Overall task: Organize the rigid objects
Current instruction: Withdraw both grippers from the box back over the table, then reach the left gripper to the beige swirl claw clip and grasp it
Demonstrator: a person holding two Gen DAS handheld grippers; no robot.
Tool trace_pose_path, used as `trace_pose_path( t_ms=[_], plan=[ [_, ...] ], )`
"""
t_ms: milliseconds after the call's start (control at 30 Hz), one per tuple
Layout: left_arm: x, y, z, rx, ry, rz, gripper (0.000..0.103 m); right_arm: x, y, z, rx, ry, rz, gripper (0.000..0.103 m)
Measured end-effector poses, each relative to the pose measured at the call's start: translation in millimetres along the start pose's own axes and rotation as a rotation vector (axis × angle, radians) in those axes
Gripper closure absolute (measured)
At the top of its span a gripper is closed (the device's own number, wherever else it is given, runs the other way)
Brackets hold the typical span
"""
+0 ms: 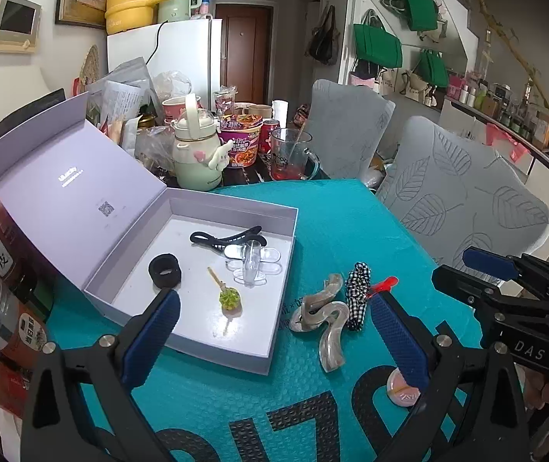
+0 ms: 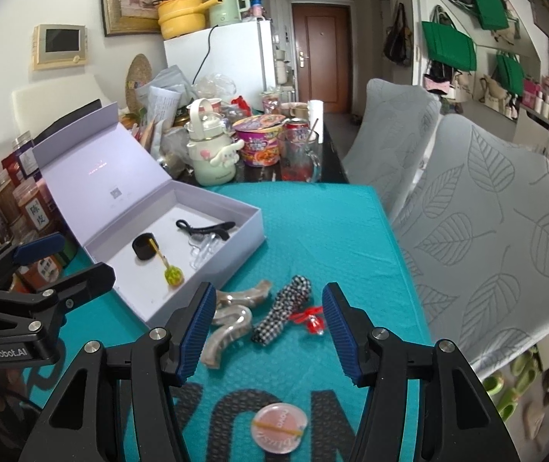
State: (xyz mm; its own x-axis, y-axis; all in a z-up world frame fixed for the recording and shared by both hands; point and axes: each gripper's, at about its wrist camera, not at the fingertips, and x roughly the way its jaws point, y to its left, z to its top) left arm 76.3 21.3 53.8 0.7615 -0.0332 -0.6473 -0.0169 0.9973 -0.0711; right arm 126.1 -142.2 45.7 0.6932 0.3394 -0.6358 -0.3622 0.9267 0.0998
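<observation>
Right wrist view shows my right gripper (image 2: 266,331) spread wide and empty, hovering just above the teal mat (image 2: 312,223) with the items left to sort lying between and just ahead of its fingers: the wavy pearl clip (image 2: 232,319), the checkered bow (image 2: 282,315) and the small red clip (image 2: 312,319). A round pink badge (image 2: 279,428) lies nearer to me, under the gripper. My left gripper (image 1: 270,338) is also spread with nothing in it, held over the near corner of the open lavender box (image 1: 274,342), which already holds the black claw clip (image 1: 224,236), the black scrunchie (image 1: 164,269), the clear clip (image 1: 253,260) and the green pin (image 1: 229,300).

I judge the next pick to be the checkered bow or the wavy clip. To do it well I should centre one item alone between the pads, since the bow touches the red clip and lies just beside the wavy one, then lower squarely, close across its narrow width and lift clear before swinging toward the box
</observation>
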Motion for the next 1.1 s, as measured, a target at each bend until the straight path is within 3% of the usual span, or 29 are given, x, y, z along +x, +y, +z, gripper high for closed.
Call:
trace_pose_path(
  t_ms=[267, 667, 733, 867, 933, 1100],
  plan=[
    [11, -10, -22, -0.035, 0.005, 0.036, 0.002, 21, -25, -15, 0.003, 0.05, 0.031, 0.045],
    [40, -35, -56, -0.055, 0.08, -0.02, 0.004, 39, -52, -40, 0.042, 0.108, 0.033, 0.045],
    [44, -41, -60, -0.045, 0.089, -0.04, 0.019, 41, -57, -44, 0.053, 0.117, 0.034, 0.045],
    [61, -53, -64, -0.016, 0.143, -0.062, 0.024, 44, -65, -50, 0.07, 0.129, 0.029, 0.045],
    [70, -55, -65, -0.02, 0.159, -0.058, 0.043, 44, -69, -51, 0.079, 0.13, 0.025, 0.045],
    [91, -53, -66, -0.024, 0.192, -0.033, 0.049, 45, -78, -54, 0.103, 0.131, 0.015, 0.045]
  ],
)
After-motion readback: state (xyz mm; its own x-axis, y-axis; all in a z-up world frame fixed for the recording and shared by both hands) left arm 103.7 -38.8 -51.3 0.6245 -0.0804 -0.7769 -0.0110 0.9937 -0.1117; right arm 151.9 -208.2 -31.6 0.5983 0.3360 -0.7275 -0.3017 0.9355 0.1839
